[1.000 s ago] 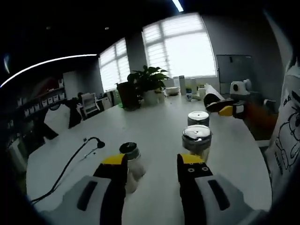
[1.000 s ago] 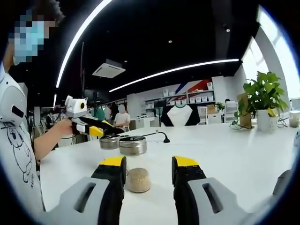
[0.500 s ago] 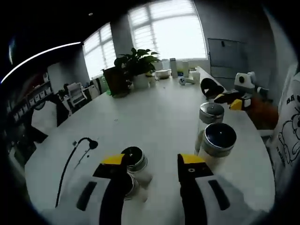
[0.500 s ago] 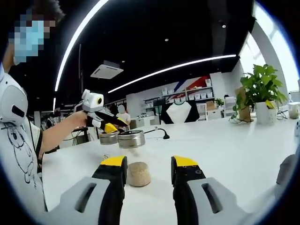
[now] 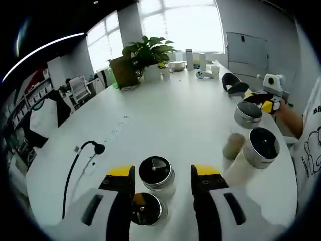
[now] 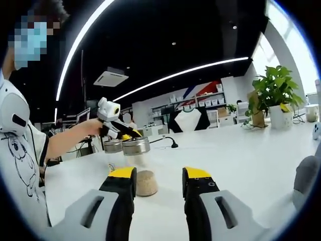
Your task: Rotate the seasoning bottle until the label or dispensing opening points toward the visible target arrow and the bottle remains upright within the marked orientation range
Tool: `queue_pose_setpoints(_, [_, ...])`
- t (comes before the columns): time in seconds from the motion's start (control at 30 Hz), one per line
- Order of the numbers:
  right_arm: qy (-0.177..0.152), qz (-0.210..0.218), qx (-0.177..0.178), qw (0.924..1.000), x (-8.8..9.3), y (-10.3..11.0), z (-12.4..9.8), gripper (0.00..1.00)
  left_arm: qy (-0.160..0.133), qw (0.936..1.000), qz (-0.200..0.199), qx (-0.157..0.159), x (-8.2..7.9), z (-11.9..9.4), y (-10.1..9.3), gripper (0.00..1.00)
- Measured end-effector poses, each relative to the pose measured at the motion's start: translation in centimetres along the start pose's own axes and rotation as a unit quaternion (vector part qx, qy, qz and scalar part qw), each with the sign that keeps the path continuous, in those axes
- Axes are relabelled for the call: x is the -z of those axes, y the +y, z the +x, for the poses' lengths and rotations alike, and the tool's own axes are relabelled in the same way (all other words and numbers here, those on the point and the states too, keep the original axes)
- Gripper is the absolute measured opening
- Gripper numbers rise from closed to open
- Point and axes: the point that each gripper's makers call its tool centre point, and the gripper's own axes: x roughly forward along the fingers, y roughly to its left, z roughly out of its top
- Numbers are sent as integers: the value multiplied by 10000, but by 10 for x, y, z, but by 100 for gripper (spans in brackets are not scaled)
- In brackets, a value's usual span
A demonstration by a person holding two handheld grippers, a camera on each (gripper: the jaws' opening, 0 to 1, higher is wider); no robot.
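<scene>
Two short seasoning bottles with black tops and silver rims, one farther (image 5: 156, 173) and one nearer (image 5: 145, 208), stand on the white table (image 5: 165, 120). I see them from above, between the jaws of my open left gripper (image 5: 163, 171), which is above them. At the right stand two taller silver-capped bottles (image 5: 261, 148) (image 5: 248, 114) and a small jar of tan grains (image 5: 233, 145). My right gripper (image 6: 159, 174) is open low over the table, with the tan jar (image 6: 145, 183) just ahead near its left jaw. Beyond it the left gripper (image 6: 120, 129) hangs over the silver-capped bottles (image 6: 135, 147).
A black cable with a round end (image 5: 98, 148) lies at the left. A potted plant (image 5: 143, 55) and small containers (image 5: 188, 57) stand at the far end. The person's hand (image 5: 288, 113) holds the right gripper (image 5: 265, 103) at the table's right edge.
My left gripper has risen and tipped downward, so the bottle tops now show from above. The right gripper has hardly moved. Both stay open.
</scene>
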Motion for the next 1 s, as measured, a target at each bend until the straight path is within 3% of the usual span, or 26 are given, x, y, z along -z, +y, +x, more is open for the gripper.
queue_pose_setpoints(0.63, [49, 24, 5, 10000, 5, -4, -3, 35, 210, 9998, -40, 33, 9, 13, 3, 41])
queue_pose_setpoints(0.8, [52, 37, 26, 10000, 6, -5, -5, 35, 263, 9996, 1, -32, 11, 15, 6, 34])
queue_pose_setpoints(1.0, [40, 44, 48, 10000, 6, -6, -8, 34, 154, 9997, -168, 1, 11, 16, 6, 34])
